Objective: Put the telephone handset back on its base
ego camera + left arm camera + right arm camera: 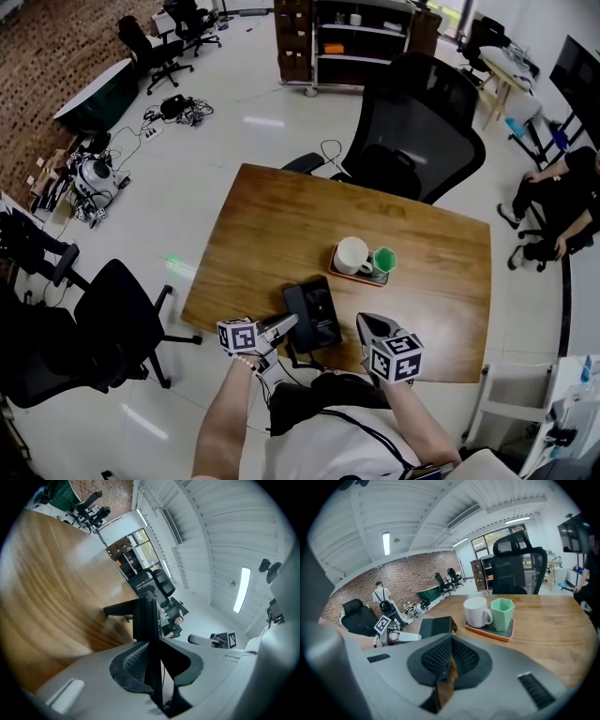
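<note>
Left gripper [287,325] seemingly clamped the handset [299,313] edgewise between its jaws: stiff, light, slick plastic, best gripped mid-length. Right gripper [367,324] was closed on nothing.

The handset [296,312] is black, long and narrow. It lies along the left side of the base [322,317], and the left gripper [289,323] has its jaws closed on it. In the left gripper view it shows edge-on, as a thin dark slab. Whether it already sits fully in its cradle, I cannot tell. The base is a black rectangular box, flat on the table [262,234], near the front edge
</note>
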{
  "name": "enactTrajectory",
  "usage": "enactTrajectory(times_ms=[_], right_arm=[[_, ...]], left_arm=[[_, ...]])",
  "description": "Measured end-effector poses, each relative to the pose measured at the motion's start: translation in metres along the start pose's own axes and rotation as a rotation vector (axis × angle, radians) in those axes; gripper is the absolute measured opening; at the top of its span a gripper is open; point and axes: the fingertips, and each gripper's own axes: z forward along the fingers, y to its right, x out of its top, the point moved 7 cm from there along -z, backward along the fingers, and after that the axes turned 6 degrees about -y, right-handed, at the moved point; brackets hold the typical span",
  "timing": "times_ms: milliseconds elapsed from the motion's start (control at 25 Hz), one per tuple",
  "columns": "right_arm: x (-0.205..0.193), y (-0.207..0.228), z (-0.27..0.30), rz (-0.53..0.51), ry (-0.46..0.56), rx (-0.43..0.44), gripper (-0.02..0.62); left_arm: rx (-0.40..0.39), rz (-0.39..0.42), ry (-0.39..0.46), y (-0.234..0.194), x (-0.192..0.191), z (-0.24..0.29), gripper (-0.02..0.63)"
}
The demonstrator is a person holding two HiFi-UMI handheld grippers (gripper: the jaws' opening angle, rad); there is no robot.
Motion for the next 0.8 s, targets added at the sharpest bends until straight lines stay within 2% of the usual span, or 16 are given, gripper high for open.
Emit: enactTrajectory(times_ms=[200, 240, 320, 520, 600, 680, 720, 800], right_arm=[[-0.001, 0.001, 0.001, 0.0, -0.007, 0.004, 0.002], [-0.001, 0.001, 0.001, -0.001, -0.009, 0.006, 0.002], [0.0, -0.001, 0.001, -0.001, -0.012, 0.009, 0.002], [0.001, -0.002, 0.002, -0.002, -0.012, 0.017, 0.002], [0.002, -0.002, 0.001, -0.003, -0.011, 0.022, 0.002], [0.006, -0.003, 0.001, -0.002, -0.01, 0.027, 0.002], [0.008, -0.003, 0.001, -0.001, -0.01, 0.028, 0.002], [0.011, -0.002, 0.0, 0.001, -0.01, 0.032, 0.002]], left_arm=[[0.049, 0.01, -0.003, -0.002, 0.001, 0.0, 0.088], [0.064, 0.002, -0.003, -0.004, 0.0, -0.002, 0.101], [0.103, 0.003, -0.006, -0.007, -0.001, -0.004, 0.166], [0.194, 0.075, -0.008, -0.003, 0.0, -0.005, 0.172], [0.218, 0.081, 0.034, 0.007, 0.004, -0.012, 0.172], [0.247, 0.073, 0.115, 0.021, 0.01, -0.026, 0.172], [0.284, 0.073, 0.157, 0.028, 0.013, -0.035, 0.17], [0.407, 0.068, 0.22, 0.039, 0.015, -0.053, 0.108]])
